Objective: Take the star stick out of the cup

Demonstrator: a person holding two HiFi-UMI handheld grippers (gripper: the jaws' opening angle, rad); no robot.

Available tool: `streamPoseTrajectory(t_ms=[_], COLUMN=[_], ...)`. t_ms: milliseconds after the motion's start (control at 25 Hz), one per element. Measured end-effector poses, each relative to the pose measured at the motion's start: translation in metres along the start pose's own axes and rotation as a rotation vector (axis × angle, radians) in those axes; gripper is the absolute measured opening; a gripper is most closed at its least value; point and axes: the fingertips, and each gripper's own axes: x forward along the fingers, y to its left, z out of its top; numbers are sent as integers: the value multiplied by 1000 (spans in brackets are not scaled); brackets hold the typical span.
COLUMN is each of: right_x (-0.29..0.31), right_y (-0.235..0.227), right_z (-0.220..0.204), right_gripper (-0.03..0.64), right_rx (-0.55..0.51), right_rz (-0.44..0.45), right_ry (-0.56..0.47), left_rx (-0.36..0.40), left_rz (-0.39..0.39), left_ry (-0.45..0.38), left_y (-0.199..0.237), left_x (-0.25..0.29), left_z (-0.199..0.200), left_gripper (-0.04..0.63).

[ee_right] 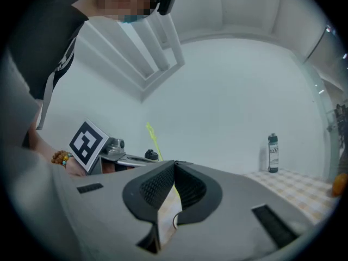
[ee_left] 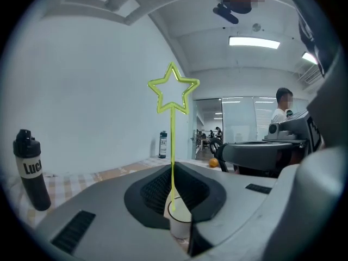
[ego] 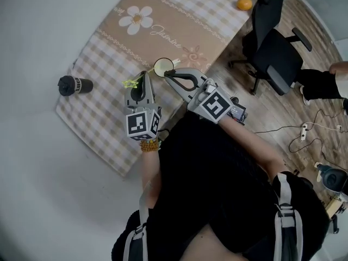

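The left gripper's [ee_left: 173, 170] jaws were clamped on the thin stem of the star stick [ee_left: 173, 135]. The stick was held upright, with its lower end seen against the mouth of the cup [ee_left: 179, 217]. The right gripper's [ee_right: 174, 173] jaws were closed on the cup's wall. Both were seen at the edge of a checked cloth [ego: 103, 121] spread on the white worktop [ego: 32, 48]. 1 black bottle [ego: 75, 85] stood well apart at the cloth's corner.
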Motion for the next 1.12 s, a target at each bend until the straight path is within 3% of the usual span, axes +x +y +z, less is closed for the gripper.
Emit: streamPoseTrajectory(t_ms=[200,400,560,1120], right_x=[1,-2,-5,-3], right_y=[-10,-22,-22,-4], right_z=[26,34,30,12], right_gripper=[6,6,6,5], right_rx=[-27,-74,-84,-96], right_rz=[-78,-172,-222,-187], right_ry=[-71,-78,-66,-24], left_rx=[22,68,89,89], left_rz=[41,103,104,128], left_ry=[-83,-129,-140,-132], left_y=[-7,-13,-21,-20], left_x=[-4,-7,-10,-19], left_z=[20,27,30,17], left_gripper=[20,20,20,20])
